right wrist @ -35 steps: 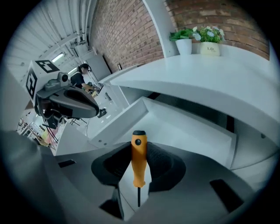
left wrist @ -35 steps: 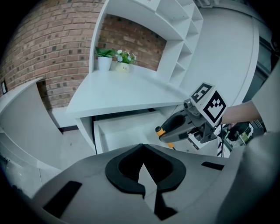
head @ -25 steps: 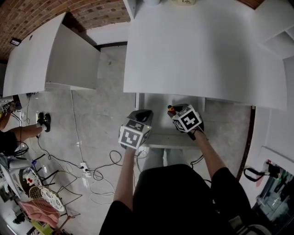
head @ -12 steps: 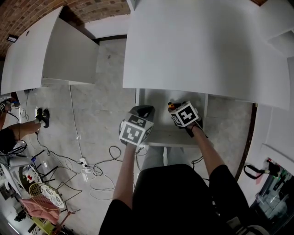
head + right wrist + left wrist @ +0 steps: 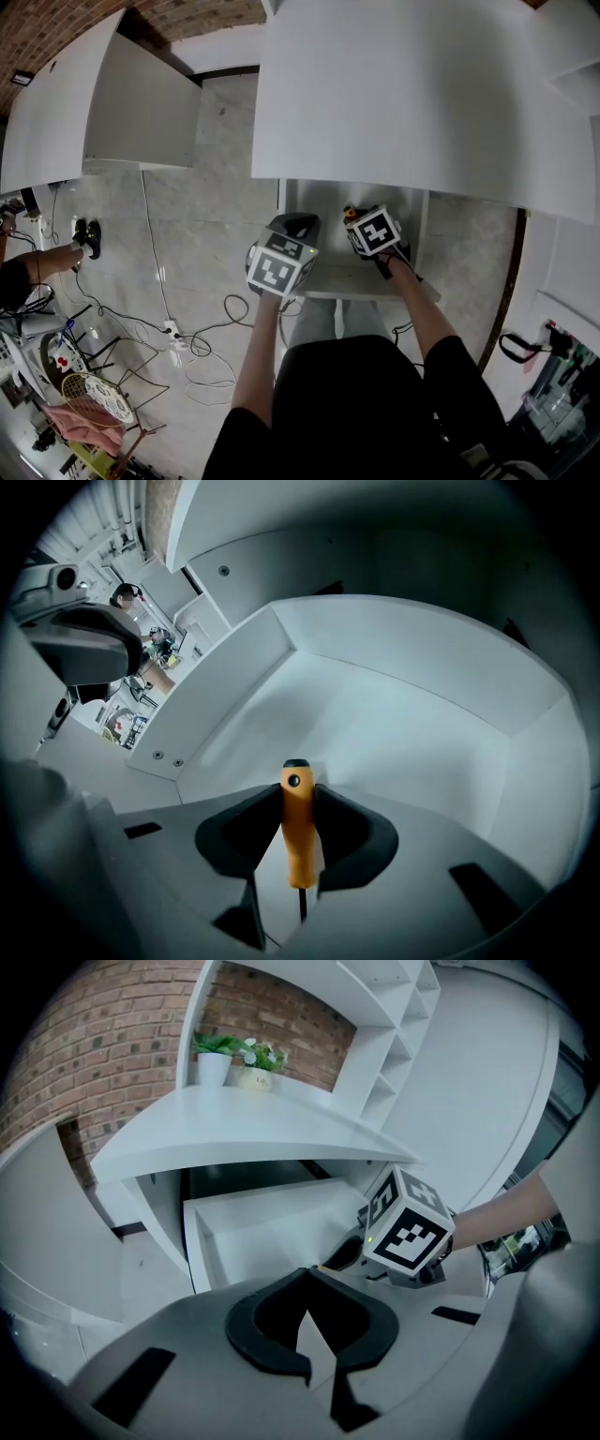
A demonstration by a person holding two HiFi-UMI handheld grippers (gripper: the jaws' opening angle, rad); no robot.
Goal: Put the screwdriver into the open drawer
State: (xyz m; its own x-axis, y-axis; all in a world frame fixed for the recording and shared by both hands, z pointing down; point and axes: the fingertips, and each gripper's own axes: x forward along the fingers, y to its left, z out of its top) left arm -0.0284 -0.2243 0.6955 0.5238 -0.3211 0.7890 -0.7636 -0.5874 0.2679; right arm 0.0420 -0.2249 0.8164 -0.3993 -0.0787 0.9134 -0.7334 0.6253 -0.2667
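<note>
Nearest, a person in a black top stands with both forearms stretched out over the front of a drawer (image 5: 330, 225) that is pulled out from under a white desk (image 5: 403, 94). The left gripper (image 5: 307, 1279) hangs at the drawer's near left corner, its two black jaws pressed together at the tips with nothing between them. Just to its right, the right gripper (image 5: 297, 794) points steeply down into the drawer and pinches the screwdriver (image 5: 298, 841) by its orange handle. The handle's black-capped end sticks out past the jaws toward the drawer's white bottom, and the thin dark shaft runs back between them. So the screwdriver is over the inside of the drawer, gripped and not lying in it. Whether its tip touches the bottom cannot be told.

Cables (image 5: 192, 354) lie on the pale floor to the left. Beyond the drawer the desk top spreads wide. At its far end two small potted plants (image 5: 234, 1054) stand side by side on a white shelf against a brick wall (image 5: 103, 1054).
</note>
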